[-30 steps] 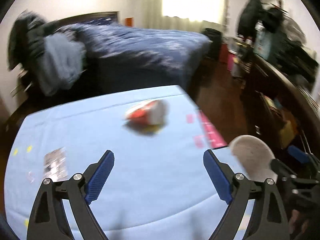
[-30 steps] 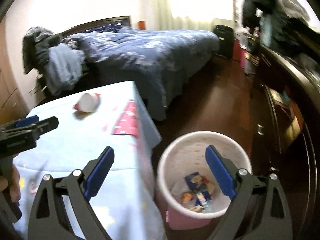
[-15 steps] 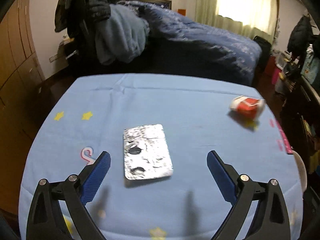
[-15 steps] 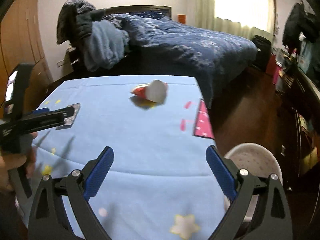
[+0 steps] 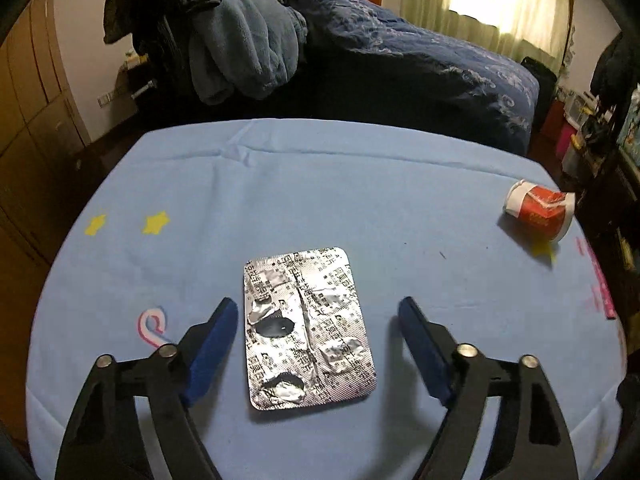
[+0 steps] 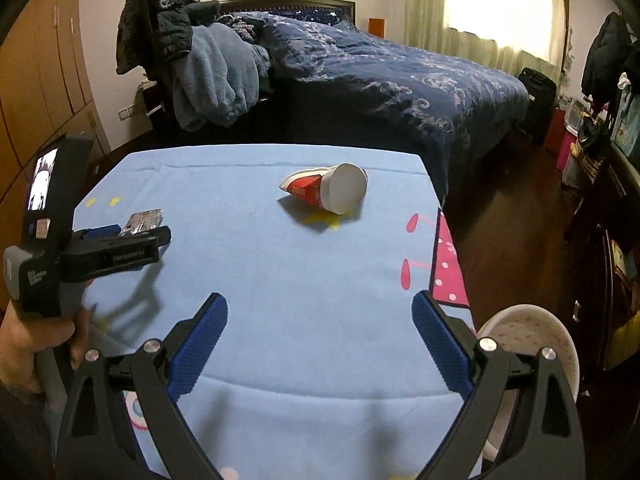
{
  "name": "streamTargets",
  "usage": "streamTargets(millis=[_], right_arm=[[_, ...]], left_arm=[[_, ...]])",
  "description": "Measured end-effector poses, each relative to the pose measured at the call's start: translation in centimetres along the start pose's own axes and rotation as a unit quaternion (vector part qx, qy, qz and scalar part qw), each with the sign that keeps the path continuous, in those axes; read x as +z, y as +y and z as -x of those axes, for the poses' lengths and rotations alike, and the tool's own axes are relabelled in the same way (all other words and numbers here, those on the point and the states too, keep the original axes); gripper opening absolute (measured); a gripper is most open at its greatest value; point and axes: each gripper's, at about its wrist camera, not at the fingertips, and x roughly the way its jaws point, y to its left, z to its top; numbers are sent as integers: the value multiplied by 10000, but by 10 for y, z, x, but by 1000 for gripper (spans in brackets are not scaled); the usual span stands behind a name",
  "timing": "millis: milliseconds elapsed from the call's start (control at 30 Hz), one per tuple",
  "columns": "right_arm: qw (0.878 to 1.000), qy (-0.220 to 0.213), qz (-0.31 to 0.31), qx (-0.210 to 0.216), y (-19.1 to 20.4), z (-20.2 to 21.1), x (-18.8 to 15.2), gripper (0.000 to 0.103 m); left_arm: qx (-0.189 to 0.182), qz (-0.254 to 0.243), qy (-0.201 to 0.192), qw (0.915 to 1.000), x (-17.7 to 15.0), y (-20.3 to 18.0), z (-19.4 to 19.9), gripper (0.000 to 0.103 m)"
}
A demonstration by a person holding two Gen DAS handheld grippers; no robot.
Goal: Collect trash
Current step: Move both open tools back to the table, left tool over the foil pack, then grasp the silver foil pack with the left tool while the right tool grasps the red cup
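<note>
A used silver pill blister pack (image 5: 308,328) lies flat on the light blue tablecloth (image 5: 320,184). My left gripper (image 5: 318,312) is open, its fingers on either side of the pack, just above it. A crushed red and white paper cup (image 5: 538,208) lies on its side at the table's far right. In the right wrist view the cup (image 6: 330,190) lies ahead near the far edge, and the blister pack (image 6: 144,222) shows beside the left gripper body (image 6: 116,256). My right gripper (image 6: 320,312) is open and empty over the near table.
A white and pink trash bin (image 6: 532,344) stands on the floor off the table's right edge. A bed with a dark blue cover (image 6: 392,80) lies behind the table. Clothes hang on a chair (image 5: 224,32). A dark cabinet (image 6: 612,240) lines the right side.
My left gripper swung left from the cup and closed in on the blister pack, which now lies between its fingers. My right gripper swung from over the bin to over the table.
</note>
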Motion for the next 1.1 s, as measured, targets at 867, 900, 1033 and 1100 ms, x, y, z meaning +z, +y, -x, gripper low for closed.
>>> streamTargets(millis=[867, 900, 1033, 1100], right_arm=[[9981, 550, 26, -269, -16, -137, 80, 94], [9981, 560, 34, -273, -16, -139, 81, 94], [9979, 606, 11, -223, -16, -147, 82, 93], [9979, 617, 11, -210, -15, -148, 81, 85]], left_arm=[[-69, -6, -56, 10000, 4, 3, 1, 56], [-69, 1, -55, 10000, 5, 3, 1, 56], [-94, 49, -50, 9999, 6, 4, 1, 56], [-107, 75, -50, 9999, 6, 5, 1, 56]])
